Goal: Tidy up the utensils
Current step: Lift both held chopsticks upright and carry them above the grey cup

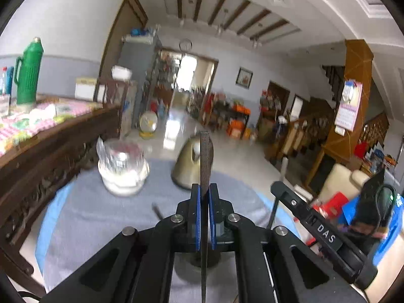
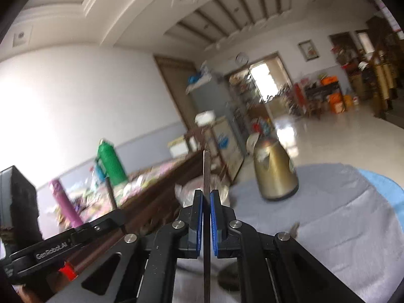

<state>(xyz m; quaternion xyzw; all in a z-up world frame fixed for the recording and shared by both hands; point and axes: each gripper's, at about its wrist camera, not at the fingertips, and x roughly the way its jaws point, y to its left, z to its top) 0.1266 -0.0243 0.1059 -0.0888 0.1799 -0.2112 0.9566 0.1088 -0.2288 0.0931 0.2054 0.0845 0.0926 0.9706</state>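
Both our left gripper (image 1: 204, 192) and right gripper (image 2: 206, 197) pinch thin dark utensils (image 1: 204, 156) — a swing could strike the gold kettle (image 1: 188, 166) at centre frame.

kettle (image 2: 275, 174) gold | flask (image 1: 27, 72) green | tablecloth (image 1: 101, 217) grey-blue

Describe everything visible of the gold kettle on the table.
The gold kettle is a tapered, metallic-looking jug, wide at the base and narrow at the top, with a darker band round its foot. It stands upright on the grey-blue tablecloth near the table's far edge, apart from both grippers. Nothing touches it; motion blur hides finer details.
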